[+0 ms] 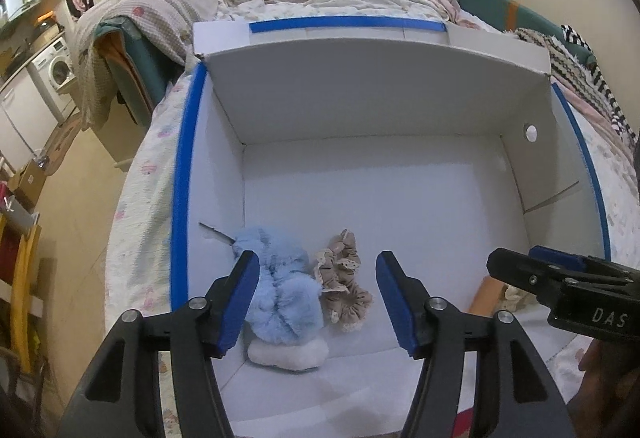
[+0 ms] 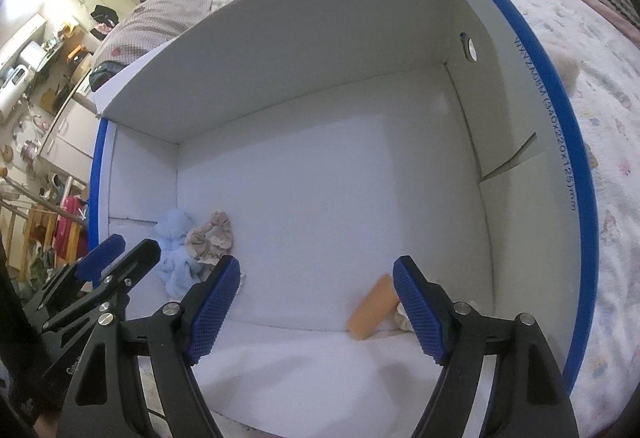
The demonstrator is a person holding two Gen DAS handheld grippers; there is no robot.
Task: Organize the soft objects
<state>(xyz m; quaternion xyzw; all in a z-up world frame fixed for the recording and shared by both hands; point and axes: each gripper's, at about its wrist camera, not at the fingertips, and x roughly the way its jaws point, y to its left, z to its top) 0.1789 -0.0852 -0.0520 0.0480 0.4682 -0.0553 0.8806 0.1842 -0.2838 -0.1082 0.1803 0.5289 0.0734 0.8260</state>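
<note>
Bedroom clutter frames the scene: a washing machine [image 1: 60, 72] at far left, then a rumpled bed [image 1: 132, 174] carrying a white box [image 1: 360, 94] with blue-taped edges. Inside its near-left corner lie a fluffy blue scrunchie [image 1: 280, 298], a white plush piece [image 1: 288, 354] beneath it, and just beside them a beige lace-trimmed scrunchie [image 1: 344, 282]. The left tongs [image 1: 316, 302] hang over these, jaws moderately apart and holding nothing. Further right, in the near-right corner, an orange soft block [image 2: 370, 312] leans against the wall beside a cream item [image 2: 402, 318]; the right tongs [image 2: 316, 306] stand wide and empty above it.

Both loads look freshly dropped, so the step in hand seems a release; next probably means lifting clear and fetching another item from outside the box.

Lettering on the box's right wall ends "(340x220x125)mm"; the right tool reads "DAS".
</note>
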